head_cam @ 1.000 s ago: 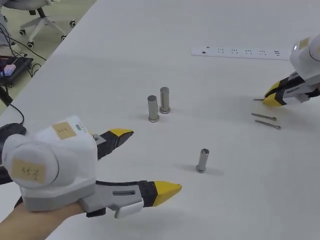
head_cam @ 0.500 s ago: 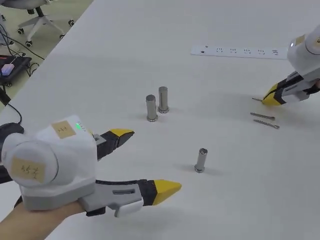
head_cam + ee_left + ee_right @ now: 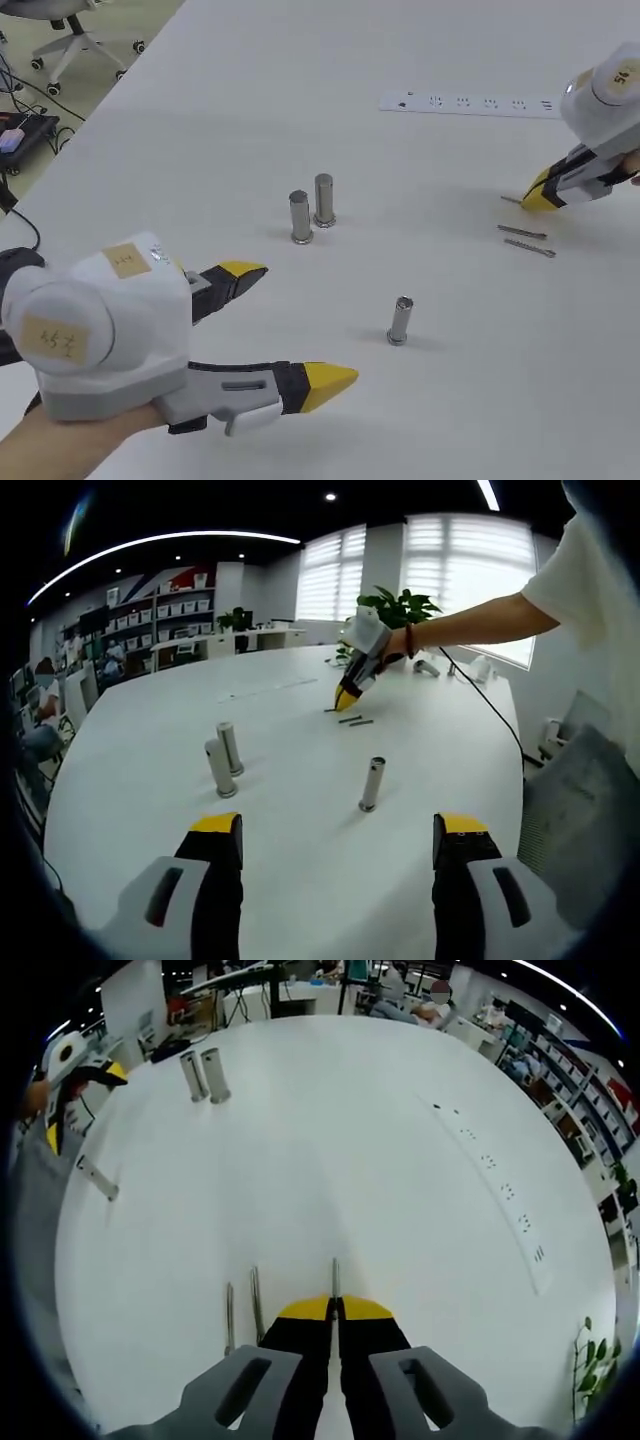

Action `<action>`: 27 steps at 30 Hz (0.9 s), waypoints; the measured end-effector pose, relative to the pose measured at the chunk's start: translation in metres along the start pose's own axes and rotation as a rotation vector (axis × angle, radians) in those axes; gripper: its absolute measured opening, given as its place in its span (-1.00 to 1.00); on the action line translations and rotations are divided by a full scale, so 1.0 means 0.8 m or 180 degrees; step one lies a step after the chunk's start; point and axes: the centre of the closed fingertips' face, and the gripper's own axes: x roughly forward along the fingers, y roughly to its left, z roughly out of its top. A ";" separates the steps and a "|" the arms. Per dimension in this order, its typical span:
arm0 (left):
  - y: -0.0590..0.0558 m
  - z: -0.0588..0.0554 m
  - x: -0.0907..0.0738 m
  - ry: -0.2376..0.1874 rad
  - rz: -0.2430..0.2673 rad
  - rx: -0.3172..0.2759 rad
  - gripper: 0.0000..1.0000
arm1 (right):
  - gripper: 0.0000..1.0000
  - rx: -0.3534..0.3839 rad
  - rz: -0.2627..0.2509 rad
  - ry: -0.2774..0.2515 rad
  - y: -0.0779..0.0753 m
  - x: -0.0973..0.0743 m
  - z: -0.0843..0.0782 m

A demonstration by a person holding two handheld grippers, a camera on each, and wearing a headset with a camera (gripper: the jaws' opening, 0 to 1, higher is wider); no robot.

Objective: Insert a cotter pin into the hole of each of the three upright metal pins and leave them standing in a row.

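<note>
Three upright metal pins stand on the white table: two close together (image 3: 300,217) (image 3: 323,200) and one alone nearer me (image 3: 400,320). My right gripper (image 3: 540,198) is at the far right, tips down at the table and shut on a cotter pin (image 3: 335,1274) that sticks out ahead of the jaws. Two more cotter pins (image 3: 522,232) (image 3: 532,248) lie just beside it, also seen in the right gripper view (image 3: 256,1303). My left gripper (image 3: 290,325) hovers open at the near left, with the lone pin (image 3: 372,784) ahead between its jaws.
A white power strip (image 3: 465,103) lies flat at the far side of the table. Office chairs (image 3: 70,45) and cables stand off the table's left edge. Bare tabletop stretches between the pins and the cotter pins.
The head camera has drifted slightly. The right gripper's body has tipped up a little while its tips stay at the cotter pin. The left gripper has not moved.
</note>
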 end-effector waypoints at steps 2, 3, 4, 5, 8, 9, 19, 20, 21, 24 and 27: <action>0.001 0.001 0.000 -0.0002 0.0006 0.0006 0.54 | -0.96 -0.0008 -0.0015 0.0008 0.001 0.000 0.000; 0.001 0.001 0.000 -0.0001 0.0011 0.0004 0.54 | -0.96 -0.0012 -0.0019 0.0007 0.001 0.000 0.000; 0.002 0.001 0.000 0.0001 0.0019 0.0000 0.54 | -0.96 -0.0024 -0.0029 0.0008 0.002 -0.001 0.001; 0.002 0.001 0.000 -0.0001 0.0022 -0.0001 0.54 | -0.96 -0.0018 -0.0034 0.0008 0.002 -0.001 0.001; 0.004 0.001 -0.001 0.0006 0.0033 -0.0002 0.54 | -0.97 -0.0022 -0.0064 0.0021 0.005 -0.003 0.001; 0.004 0.001 -0.002 0.0007 0.0033 -0.0002 0.54 | -0.97 -0.0035 -0.0069 0.0021 0.005 -0.004 0.001; 0.004 0.009 -0.002 -0.0032 0.0025 -0.0037 0.53 | -0.97 -0.0148 -0.0185 -0.0092 0.016 -0.021 0.016; 0.004 0.010 -0.001 -0.0042 0.0020 -0.0050 0.53 | -0.97 -0.0165 -0.0194 -0.0102 0.018 -0.023 0.017; 0.004 0.012 -0.001 -0.0057 0.0016 -0.0070 0.52 | -0.97 -0.0184 -0.0207 -0.0126 0.020 -0.025 0.020; 0.004 0.015 -0.001 -0.0071 0.0013 -0.0143 0.47 | -0.97 -0.0228 -0.0226 -0.0196 0.024 -0.029 0.026; 0.004 0.017 -0.001 -0.0081 0.0003 -0.0206 0.40 | -0.97 -0.0305 -0.0230 -0.0247 0.039 -0.036 0.034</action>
